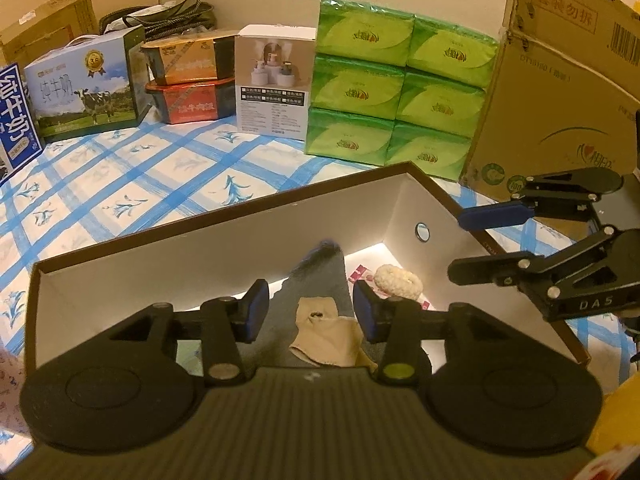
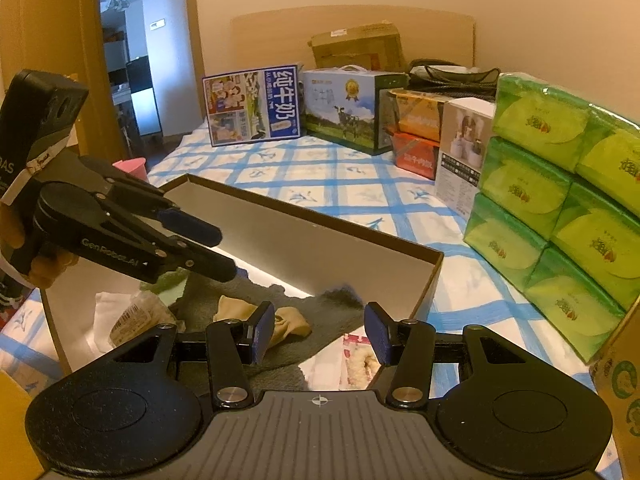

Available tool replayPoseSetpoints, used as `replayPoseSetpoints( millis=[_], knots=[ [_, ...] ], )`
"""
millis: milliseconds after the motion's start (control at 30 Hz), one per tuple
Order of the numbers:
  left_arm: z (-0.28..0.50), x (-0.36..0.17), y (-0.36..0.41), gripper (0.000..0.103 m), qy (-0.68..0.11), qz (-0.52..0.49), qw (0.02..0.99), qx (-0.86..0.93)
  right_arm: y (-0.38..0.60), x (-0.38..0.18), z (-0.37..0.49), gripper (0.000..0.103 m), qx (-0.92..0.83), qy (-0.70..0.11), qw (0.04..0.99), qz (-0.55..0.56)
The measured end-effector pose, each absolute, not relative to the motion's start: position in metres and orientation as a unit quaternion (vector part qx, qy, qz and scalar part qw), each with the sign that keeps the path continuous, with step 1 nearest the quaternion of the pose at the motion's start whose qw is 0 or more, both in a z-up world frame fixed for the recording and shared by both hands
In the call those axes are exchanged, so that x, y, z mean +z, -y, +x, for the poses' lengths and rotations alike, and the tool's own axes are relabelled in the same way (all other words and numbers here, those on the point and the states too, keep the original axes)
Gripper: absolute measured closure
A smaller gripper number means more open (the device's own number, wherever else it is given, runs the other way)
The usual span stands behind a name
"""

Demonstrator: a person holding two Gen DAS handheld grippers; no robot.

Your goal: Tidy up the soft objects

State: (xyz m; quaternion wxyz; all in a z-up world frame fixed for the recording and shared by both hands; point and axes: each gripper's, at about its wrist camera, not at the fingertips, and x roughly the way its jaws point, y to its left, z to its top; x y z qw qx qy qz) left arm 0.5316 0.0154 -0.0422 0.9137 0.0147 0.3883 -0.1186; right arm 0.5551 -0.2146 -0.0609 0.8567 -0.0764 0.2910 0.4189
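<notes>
Both cameras ride close above the open box, each angled down along its own fingers. They share the box, the green tissue packs and the bed. Each also catches the other hand-held gripper.

Left gripper and right gripper: black linkage frames, 2 blue-padded fingers each, silver pivot screws, round side discs, ribbed grey base plate. White lettering marks the side bodies.
</notes>
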Motion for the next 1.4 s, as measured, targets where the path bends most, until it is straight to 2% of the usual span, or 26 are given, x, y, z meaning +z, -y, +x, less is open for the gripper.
replayPoseSetpoints(
  millis=[233,333,400,500,867,933,1000,1167,1400],
  knots=[
    [0.510,-0.025,-0.023,0.045,-0.382,-0.001,0.918,-0.108,0.235,-0.051,0.539,0.051,0.390,-0.289,0.873,-0.052],
    [0.494,-0.013,-0.030,0.042,-0.375,-0.009,0.921,-0.101,0.249,-0.047,0.522,0.045,0.368,-0.286,0.884,-0.035],
    [0.479,-0.004,-0.034,0.038,-0.369,-0.010,0.925,-0.094,0.260,-0.044,0.508,0.037,0.352,-0.282,0.893,-0.017],
    [0.455,0.010,-0.037,0.036,-0.357,-0.002,0.931,-0.080,0.275,-0.038,0.484,0.032,0.333,-0.282,0.900,-0.005],
    [0.358,0.050,-0.051,0.035,-0.343,-0.029,0.937,-0.068,0.307,-0.015,0.398,0.030,0.284,-0.281,0.916,0.049],
    [0.342,0.056,-0.051,0.033,-0.338,-0.031,0.938,-0.066,0.309,-0.009,0.381,0.030,0.280,-0.278,0.917,0.058],
    [0.325,0.060,-0.049,0.025,-0.333,-0.030,0.941,-0.061,0.310,-0.003,0.366,0.030,0.279,-0.275,0.918,0.066],
    [0.278,0.071,-0.039,0.021,-0.313,-0.016,0.949,-0.044,0.309,0.013,0.322,0.029,0.270,-0.264,0.922,0.089],
    [0.216,0.075,-0.030,0.021,-0.317,-0.028,0.947,-0.032,0.292,0.031,0.255,0.026,0.237,-0.251,0.933,0.105]
  ],
)
